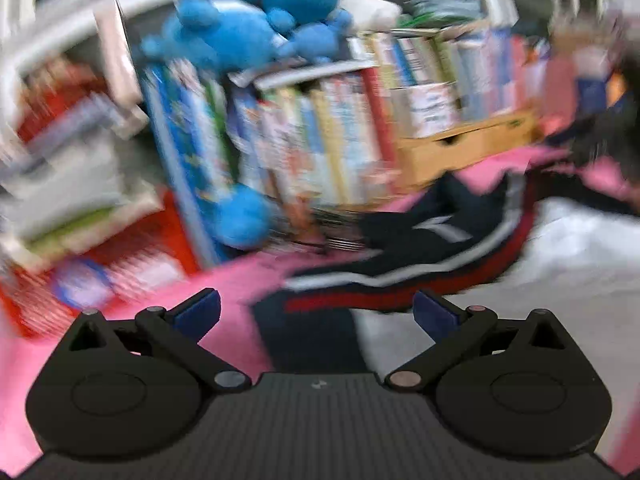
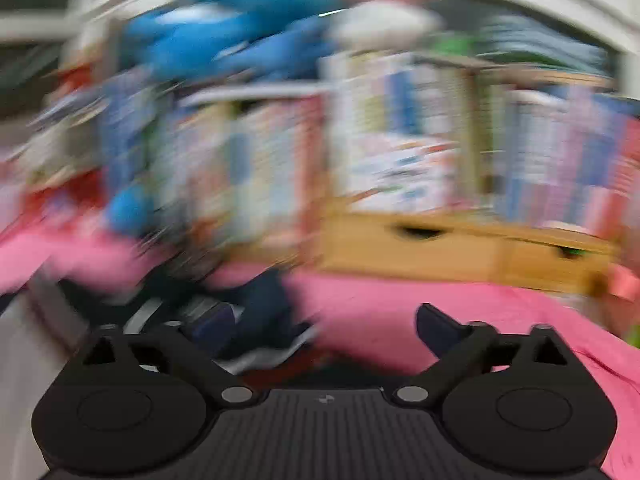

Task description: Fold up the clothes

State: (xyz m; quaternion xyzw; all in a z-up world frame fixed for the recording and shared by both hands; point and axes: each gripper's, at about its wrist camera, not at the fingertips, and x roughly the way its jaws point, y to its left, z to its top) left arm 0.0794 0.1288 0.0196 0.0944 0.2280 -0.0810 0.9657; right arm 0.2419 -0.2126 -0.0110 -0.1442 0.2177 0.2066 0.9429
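Both views smeared w/ motion blur – details soft.

Left gripper (image 1: 316, 314): fingers spread wide, nothing between them, hanging over the near edge of the navy-blue track jacket w/ white and red stripes and a white chest logo (image 1: 432, 240). Right gripper (image 2: 324, 330): fingers likewise wide apart, gripping nothing; same jacket's dark cloth showing just past the left finger, low in view.

Jacket lying partly on the pink fabric-covered surface (image 1: 224, 284) – bed or counter, can't tell – and partly over a white sheet-like cloth (image 1: 568, 248). Looks loosely spread, one band of stripes curving across; whether already folded once or merely laid out, blur won't settle. Fits either stage: arriving to take hold of an edge, or just let go after laying a fold.

Judging next contact: needs both sets of fingers down at cloth level, pinching a thin edge or corner w/o dragging the pink cover along.

Materials: jacket appears smooth, slick sportswear knit, limp, prob. slippery in a pinch. Pink surface matt, soft. Behind: row of upright colourful book spines (image 1: 320, 136), pale wooden drawer box (image 1: 468, 148), fuzzy blue plush toys (image 1: 240, 36) piled on top.
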